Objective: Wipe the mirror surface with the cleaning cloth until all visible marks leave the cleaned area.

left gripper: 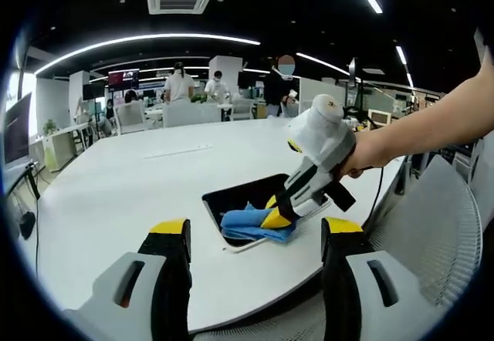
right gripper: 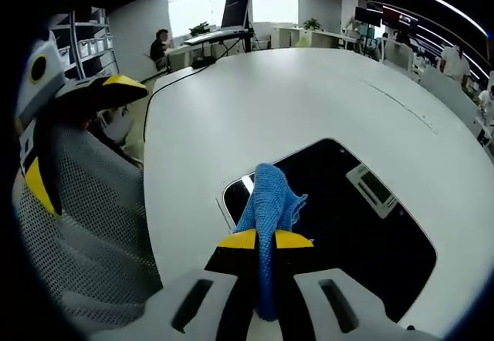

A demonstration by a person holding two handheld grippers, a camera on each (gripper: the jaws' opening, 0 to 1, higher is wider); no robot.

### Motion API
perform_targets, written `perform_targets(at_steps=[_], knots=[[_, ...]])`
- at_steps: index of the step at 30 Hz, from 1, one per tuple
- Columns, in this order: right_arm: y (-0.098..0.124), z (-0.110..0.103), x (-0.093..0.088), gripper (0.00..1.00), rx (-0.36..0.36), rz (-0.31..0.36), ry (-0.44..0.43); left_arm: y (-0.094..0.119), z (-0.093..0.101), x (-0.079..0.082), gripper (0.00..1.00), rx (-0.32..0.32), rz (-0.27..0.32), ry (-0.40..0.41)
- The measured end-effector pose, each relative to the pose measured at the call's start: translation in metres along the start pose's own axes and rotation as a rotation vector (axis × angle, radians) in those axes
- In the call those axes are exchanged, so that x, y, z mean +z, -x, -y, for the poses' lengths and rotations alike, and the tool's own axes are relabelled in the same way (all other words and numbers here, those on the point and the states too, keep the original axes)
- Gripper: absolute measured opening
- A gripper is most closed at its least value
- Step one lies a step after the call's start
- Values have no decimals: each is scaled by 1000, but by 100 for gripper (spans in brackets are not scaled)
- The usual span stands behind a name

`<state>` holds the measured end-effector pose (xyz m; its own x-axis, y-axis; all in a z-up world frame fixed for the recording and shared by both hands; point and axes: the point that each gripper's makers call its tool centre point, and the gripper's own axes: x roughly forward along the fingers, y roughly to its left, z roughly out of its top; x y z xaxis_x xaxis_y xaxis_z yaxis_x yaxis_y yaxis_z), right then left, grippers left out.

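The right gripper (right gripper: 265, 242), jaws clamped on the blue cloth (right gripper: 268, 202), presses it onto the mirror (right gripper: 363, 225) lying flat on the white table (right gripper: 255, 102), wiping apparently underway, while the left gripper (left gripper: 255, 237) hangs apart, gaping and empty.

Right gripper (right gripper: 265, 239) jaws clamped together, tilted down, forearm (left gripper: 432, 125) reaching from the right, left gripper (left gripper: 255, 237) jaws spread wide, held near

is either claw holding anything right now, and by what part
The right claw is shut on the blue cleaning cloth, pinching its bunched near end over the mirror. The left claw is open, holding nothing.
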<state>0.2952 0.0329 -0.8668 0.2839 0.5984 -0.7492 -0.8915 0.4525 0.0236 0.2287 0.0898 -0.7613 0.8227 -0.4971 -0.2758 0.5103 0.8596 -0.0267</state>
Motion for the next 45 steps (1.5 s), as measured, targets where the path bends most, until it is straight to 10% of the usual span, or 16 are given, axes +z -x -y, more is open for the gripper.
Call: perform_targets(at_steps=[45], knots=[[9, 0, -7, 0, 23, 0, 13, 13, -15, -1, 66, 24, 3, -2]])
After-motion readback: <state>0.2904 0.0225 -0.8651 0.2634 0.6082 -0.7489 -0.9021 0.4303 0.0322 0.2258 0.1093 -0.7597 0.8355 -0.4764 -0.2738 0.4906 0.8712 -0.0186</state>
